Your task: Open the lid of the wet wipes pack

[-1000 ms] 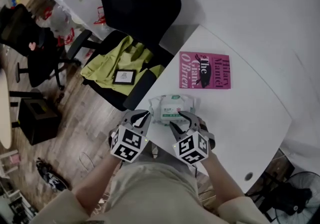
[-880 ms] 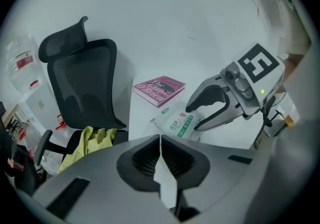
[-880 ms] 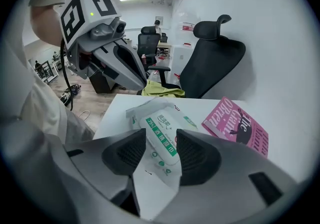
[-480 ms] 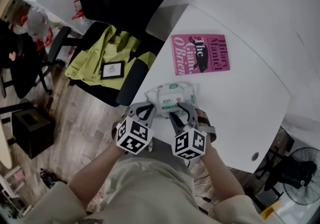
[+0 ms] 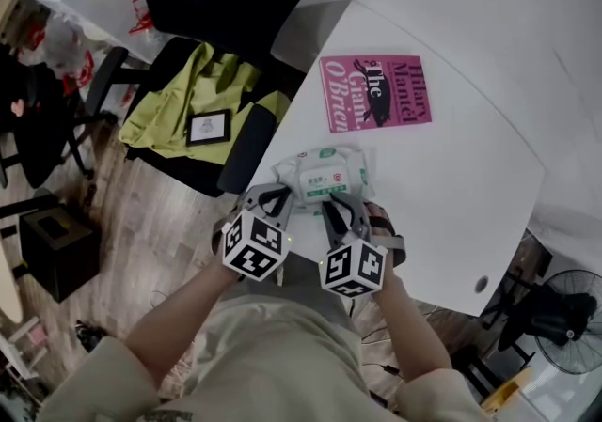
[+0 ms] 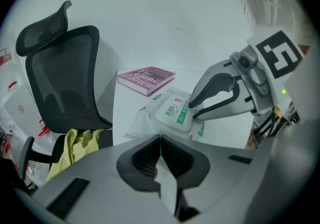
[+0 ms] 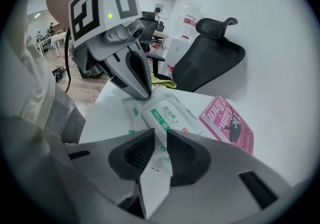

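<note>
White film and a green-labelled lid (image 7: 169,115) fill the gap ahead of my right gripper (image 7: 161,141), whose jaws have just been closing. They now stand narrow with the near end of the lid between the pads. Seen from the left gripper view, the tips look pinched onto that edge. I take that as the grip I need on the flap. The lid is still lying flat, so nothing is open yet, and the next move would be a lift to peel it up off the pack.

The wet wipes pack (image 5: 323,174) lies on the white surface (image 5: 451,195), just on my side of the pink book (image 5: 376,93) and apart from it. My left gripper (image 6: 160,141) has its jaws together, with the tips on the pack's crimped end at the corner furthest from the book. I cannot tell whether any film is caught between them. Either way, I judge it is there to pin the pack down while the right gripper pulls.

A second ago the right jaws stood wide open over the edge of the pack away from the book. The left gripper hung short of the pack, not touching it. Now both are down on it, and the pack keeps the same place beside the book
</note>
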Demonstrator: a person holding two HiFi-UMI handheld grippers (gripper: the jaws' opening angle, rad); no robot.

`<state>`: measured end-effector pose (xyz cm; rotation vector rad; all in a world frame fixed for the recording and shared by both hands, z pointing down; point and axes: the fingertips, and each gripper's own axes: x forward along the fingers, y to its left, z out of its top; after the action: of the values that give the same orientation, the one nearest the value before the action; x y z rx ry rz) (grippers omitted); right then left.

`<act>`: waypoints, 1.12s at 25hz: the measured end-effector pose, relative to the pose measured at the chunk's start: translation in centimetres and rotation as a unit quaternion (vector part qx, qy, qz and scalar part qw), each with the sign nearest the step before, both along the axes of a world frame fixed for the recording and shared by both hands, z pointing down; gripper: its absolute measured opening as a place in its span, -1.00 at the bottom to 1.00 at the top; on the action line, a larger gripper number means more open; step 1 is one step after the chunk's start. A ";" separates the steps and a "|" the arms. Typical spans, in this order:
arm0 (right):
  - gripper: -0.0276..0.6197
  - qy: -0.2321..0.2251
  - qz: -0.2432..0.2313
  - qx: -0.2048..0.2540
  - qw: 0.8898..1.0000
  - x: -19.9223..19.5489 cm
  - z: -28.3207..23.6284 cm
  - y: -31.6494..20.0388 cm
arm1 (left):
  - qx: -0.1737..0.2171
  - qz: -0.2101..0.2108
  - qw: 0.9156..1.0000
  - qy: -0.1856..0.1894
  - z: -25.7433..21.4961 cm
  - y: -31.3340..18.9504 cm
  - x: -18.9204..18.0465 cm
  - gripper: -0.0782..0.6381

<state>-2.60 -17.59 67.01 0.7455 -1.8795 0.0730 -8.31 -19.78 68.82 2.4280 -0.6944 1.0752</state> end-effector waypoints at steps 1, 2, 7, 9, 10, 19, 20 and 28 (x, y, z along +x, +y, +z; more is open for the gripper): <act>-0.64 -0.008 0.008 -0.002 1.000 0.0 -0.2 -0.1 | 0.000 0.001 1.000 -0.001 0.1 0.0 0.0 -0.70; -0.64 -0.016 0.016 -0.004 1.000 0.0 -0.5 -0.1 | -0.002 0.001 1.000 -0.001 0.1 0.0 0.0 -0.70; -0.69 -0.034 0.031 0.017 0.999 -0.1 -2.4 -1.1 | -0.019 0.001 1.000 0.001 0.5 0.0 0.0 -0.70; -0.70 -0.039 0.037 0.027 0.998 0.0 -3.5 -1.8 | -0.024 0.004 1.000 -0.002 0.5 0.0 0.1 -0.70; -0.70 -0.043 0.038 0.028 0.998 0.0 -3.9 -2.3 | -0.026 0.005 1.000 -0.002 0.5 0.0 0.1 -0.70; -0.68 -0.115 0.057 0.051 0.990 -0.2 -5.2 -7.7 | -0.034 -0.011 0.999 0.021 0.4 -0.1 -0.1 -0.70; -0.68 -0.124 0.061 0.052 0.989 -0.2 -5.1 -8.3 | -0.034 -0.013 0.999 0.023 0.4 -0.1 0.0 -0.70; -0.65 -0.184 0.123 0.009 0.975 -0.3 -2.4 -11.7 | -0.057 -0.026 0.997 0.054 0.4 -0.4 -0.2 -0.70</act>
<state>-2.87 -29.32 64.57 1.0292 -2.1274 0.3733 -8.49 -20.13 69.21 2.3381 -0.6396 0.9300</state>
